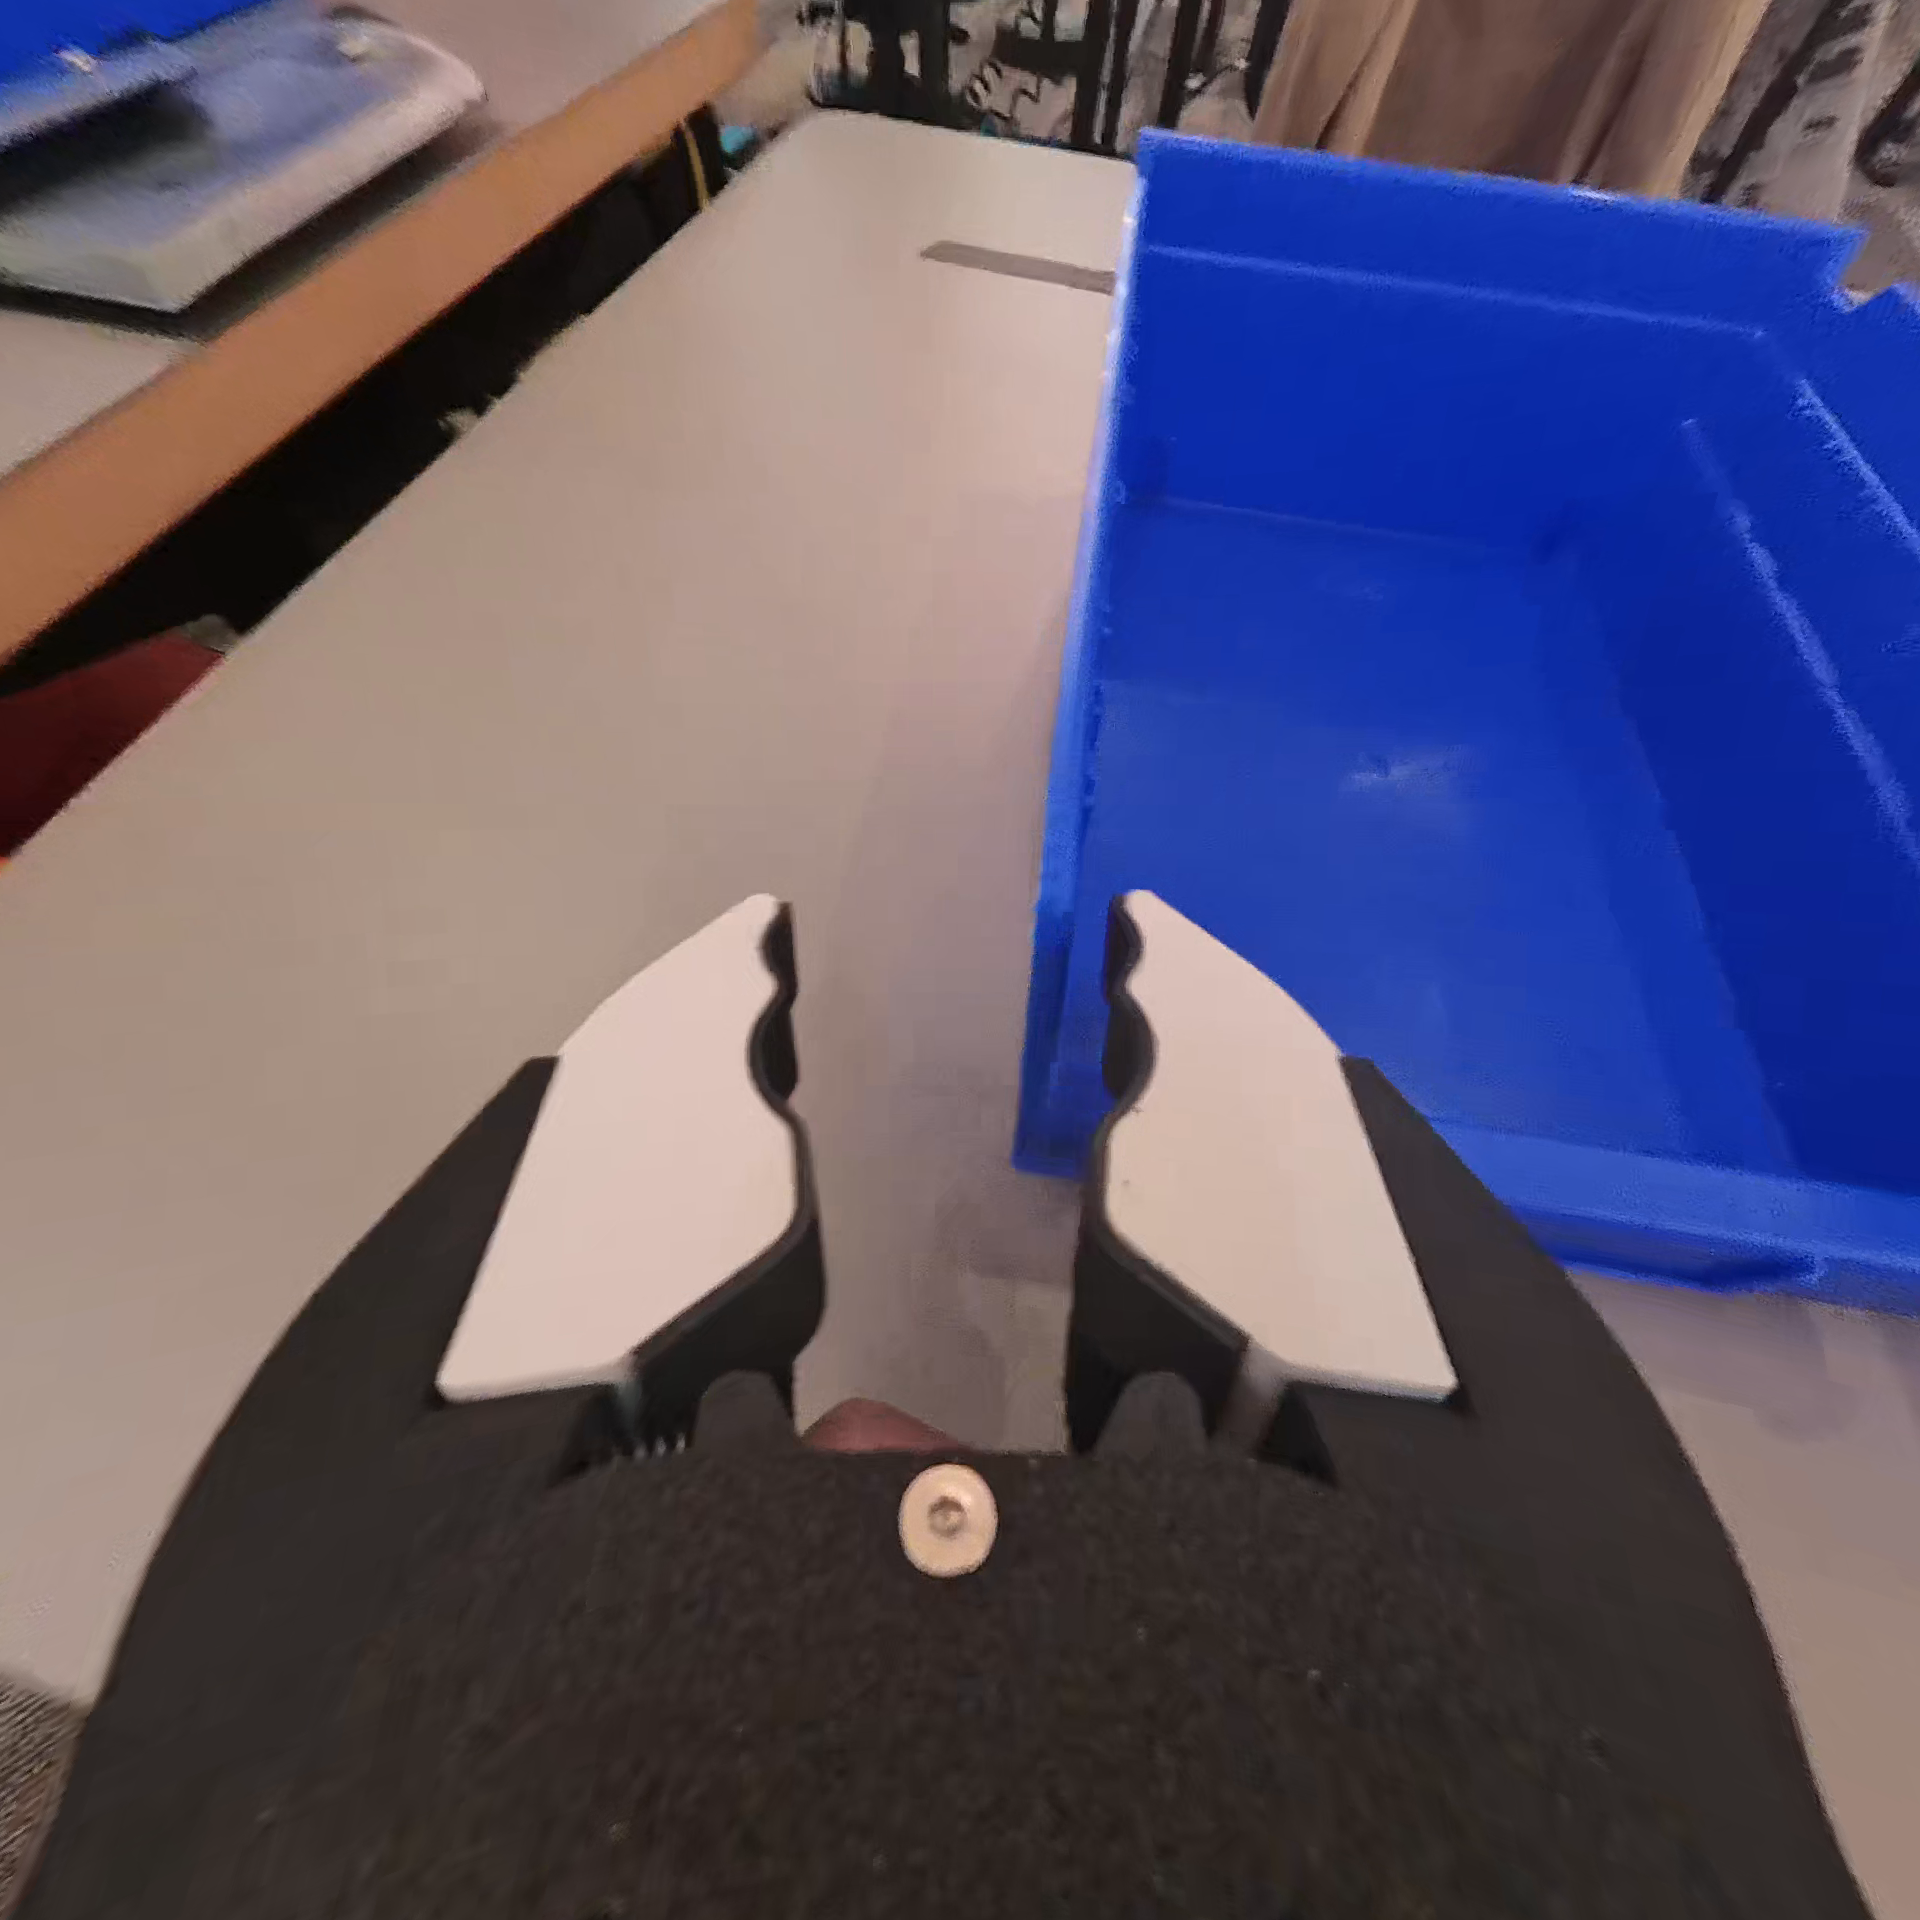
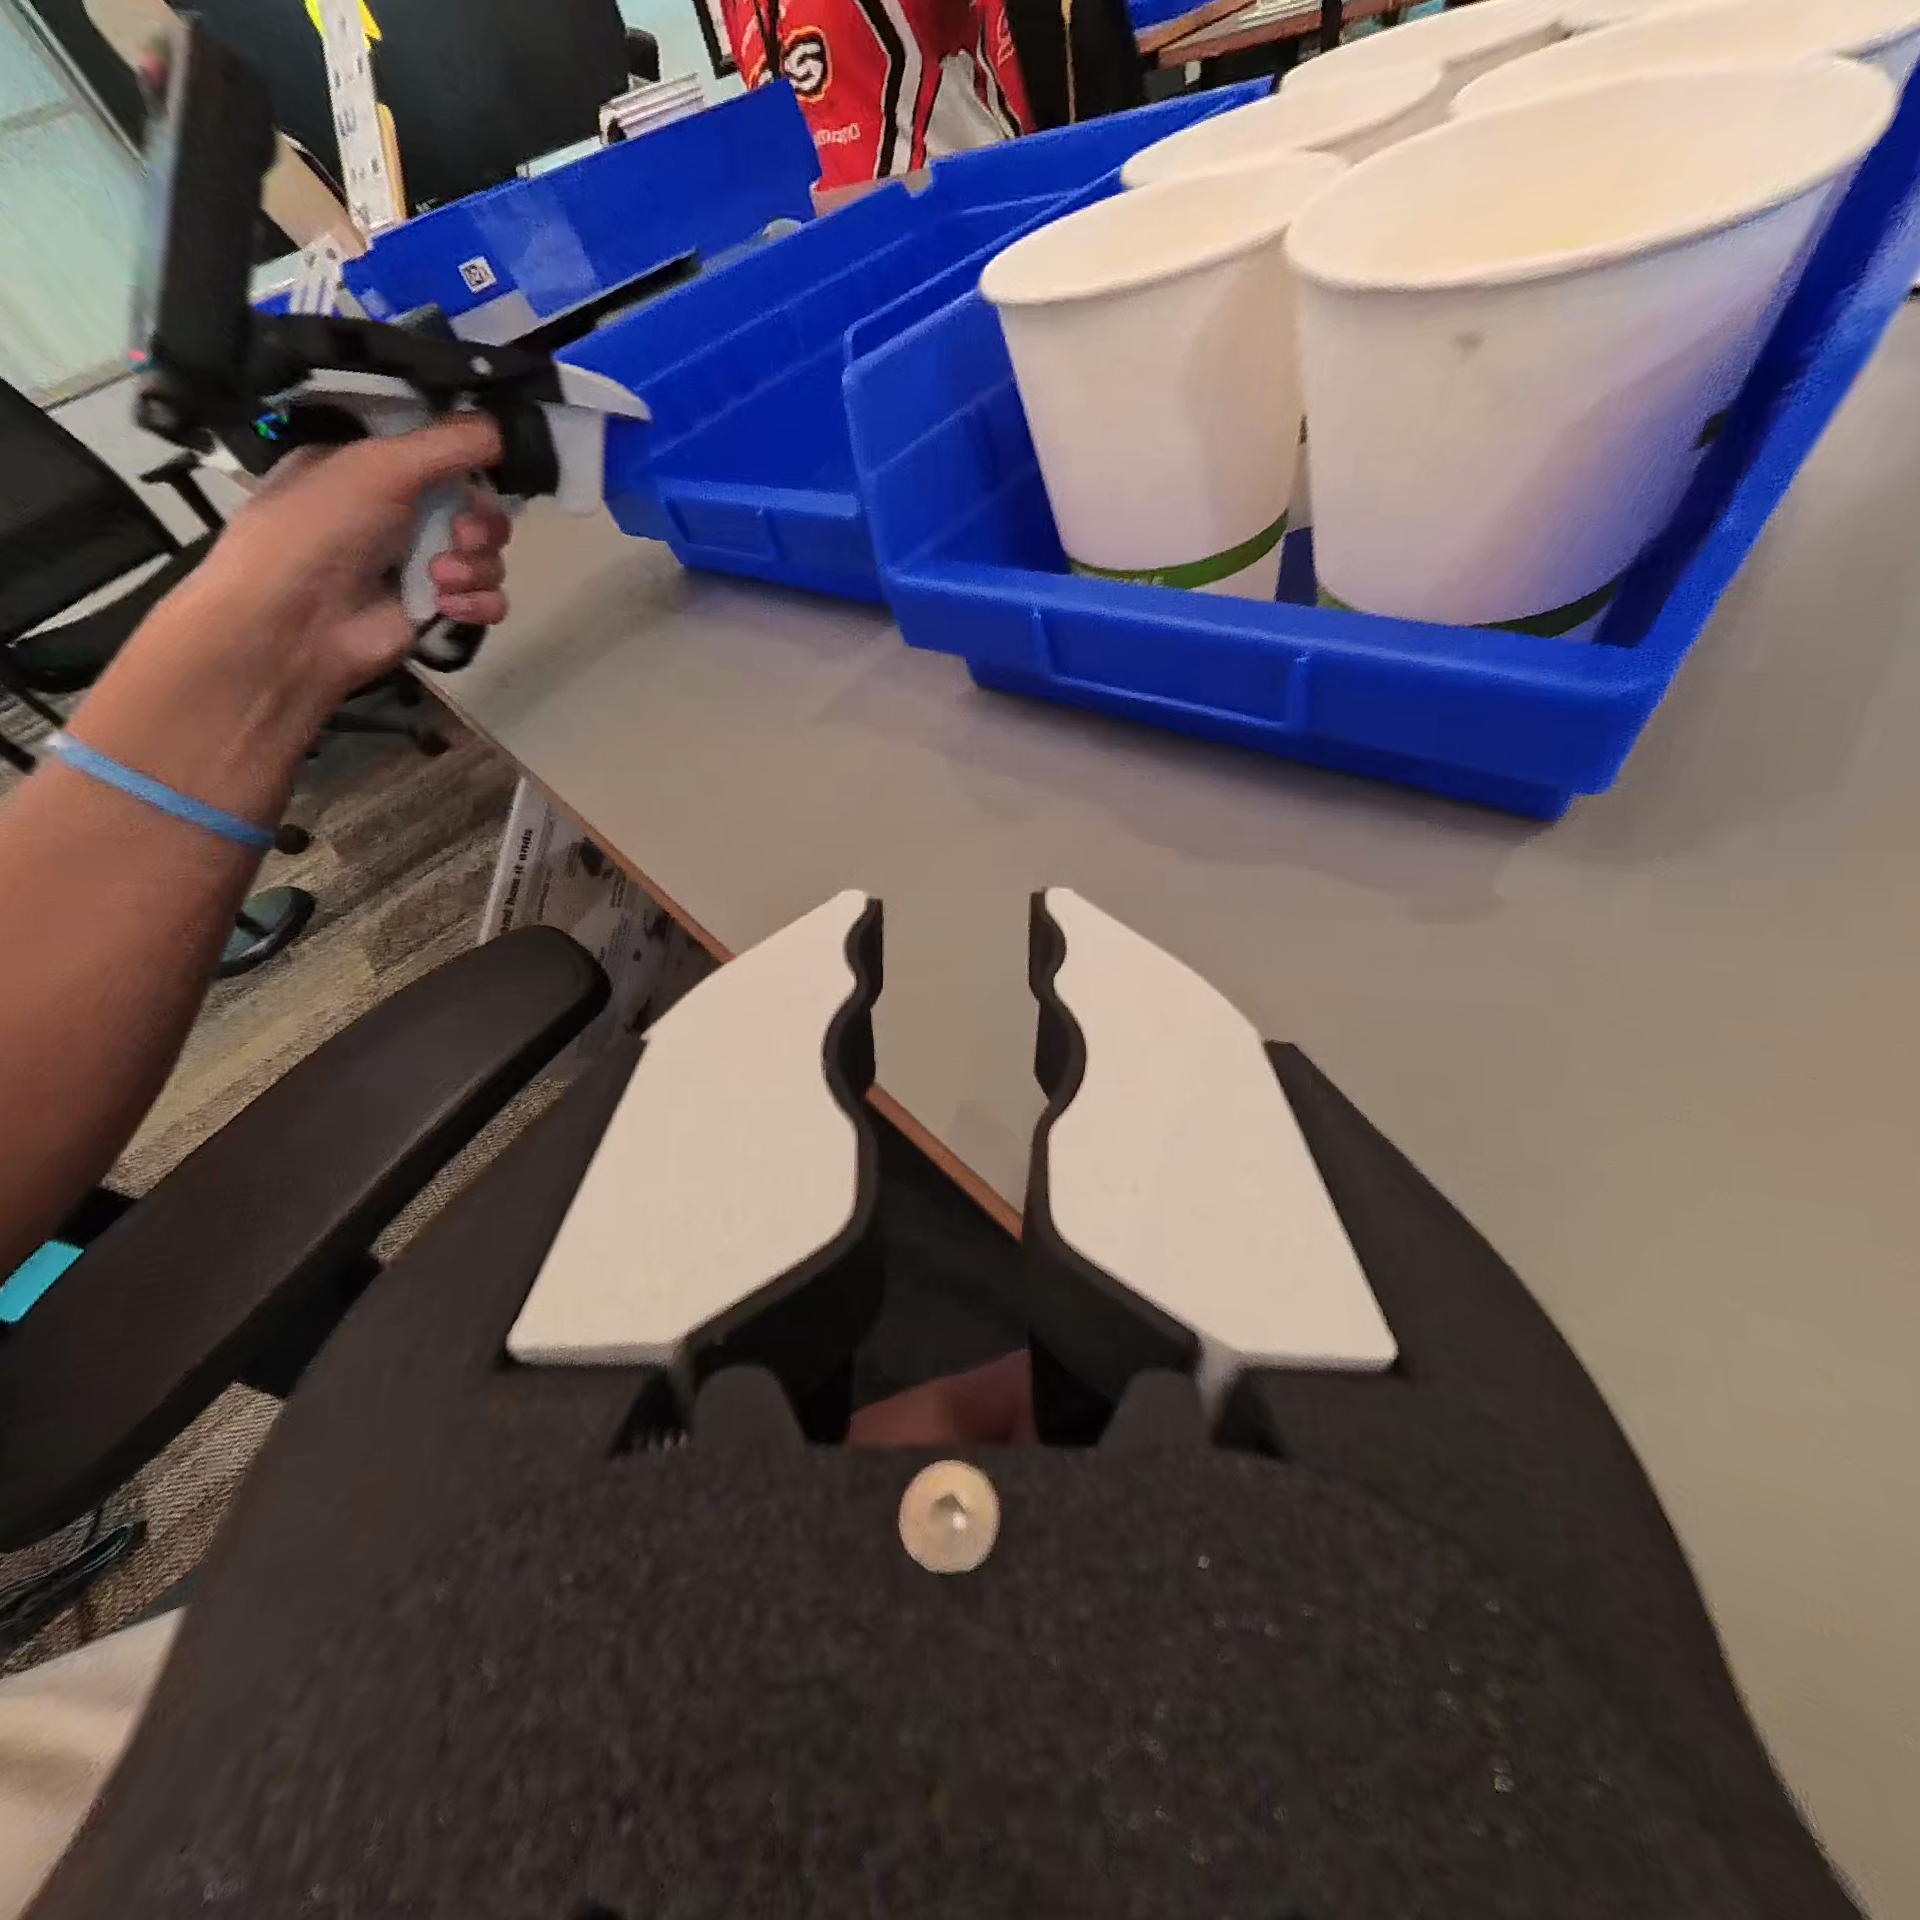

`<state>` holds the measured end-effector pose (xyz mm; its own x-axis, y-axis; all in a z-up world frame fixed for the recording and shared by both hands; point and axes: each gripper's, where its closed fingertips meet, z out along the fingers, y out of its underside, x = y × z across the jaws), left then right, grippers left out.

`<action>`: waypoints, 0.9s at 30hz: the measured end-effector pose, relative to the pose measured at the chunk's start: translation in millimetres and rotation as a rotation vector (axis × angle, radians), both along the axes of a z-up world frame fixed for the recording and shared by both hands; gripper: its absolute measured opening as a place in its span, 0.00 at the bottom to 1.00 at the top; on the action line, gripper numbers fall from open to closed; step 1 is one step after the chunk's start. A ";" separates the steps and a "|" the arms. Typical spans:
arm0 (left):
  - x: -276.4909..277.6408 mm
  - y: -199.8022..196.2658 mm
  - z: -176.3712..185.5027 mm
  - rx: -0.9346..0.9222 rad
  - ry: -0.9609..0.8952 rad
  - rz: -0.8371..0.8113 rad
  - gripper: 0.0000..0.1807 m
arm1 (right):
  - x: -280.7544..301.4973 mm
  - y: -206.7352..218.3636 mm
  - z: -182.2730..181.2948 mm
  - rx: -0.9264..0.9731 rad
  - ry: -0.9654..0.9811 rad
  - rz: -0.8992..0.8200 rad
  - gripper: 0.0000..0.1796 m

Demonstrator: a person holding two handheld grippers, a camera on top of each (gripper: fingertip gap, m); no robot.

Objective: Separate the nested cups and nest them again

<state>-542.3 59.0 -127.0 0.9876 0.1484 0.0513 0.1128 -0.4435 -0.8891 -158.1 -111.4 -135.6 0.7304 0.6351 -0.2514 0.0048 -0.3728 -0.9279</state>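
Several white paper cups (image 2: pixel 1538 343) with green bands at the base stand in a blue bin (image 2: pixel 1299 686) at the upper right of the right wrist view. My right gripper (image 2: pixel 956 925) is open and empty, low over the grey table's near edge, well short of that bin. My left gripper (image 1: pixel 951 925) is open and empty, over the table just left of an empty blue bin (image 1: pixel 1455 727). The left gripper also shows in the right wrist view (image 2: pixel 592 416), held by a hand beside the empty bin (image 2: pixel 769 457). No cup shows in the left wrist view.
The grey table (image 2: pixel 1247 935) runs from the bins to the front edge. An office chair armrest (image 2: pixel 312 1164) sits below the table's left edge. More blue bins (image 2: pixel 582 239) stand behind. A second table with a grey object (image 1: pixel 208 177) lies left.
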 end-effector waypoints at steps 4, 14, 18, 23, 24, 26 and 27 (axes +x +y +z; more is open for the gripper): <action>16.9 5.2 -6.5 -0.009 -0.009 -0.057 0.04 | -13.8 -1.7 0.6 0.002 -0.006 0.014 0.15; 54.5 -89.1 -5.9 0.040 0.058 0.000 0.02 | -111.7 29.3 8.5 0.118 -0.150 -0.047 0.19; 56.7 -138.9 -5.2 0.077 0.031 0.063 0.02 | -133.2 46.6 14.7 0.147 -0.158 -0.099 0.19; 62.6 -182.4 -5.3 0.109 0.000 0.056 0.02 | -144.6 45.2 5.0 0.100 -0.159 -0.081 0.11; 64.0 -187.8 -4.9 0.115 0.025 0.064 0.02 | -143.5 45.7 6.3 0.105 -0.170 -0.097 0.07; 66.7 -197.3 0.3 0.146 0.095 0.093 0.02 | -139.8 47.5 14.8 0.135 -0.177 -0.135 0.03; 68.4 -201.7 4.8 0.169 0.111 0.111 0.02 | -139.7 46.3 21.9 0.141 -0.147 -0.137 0.03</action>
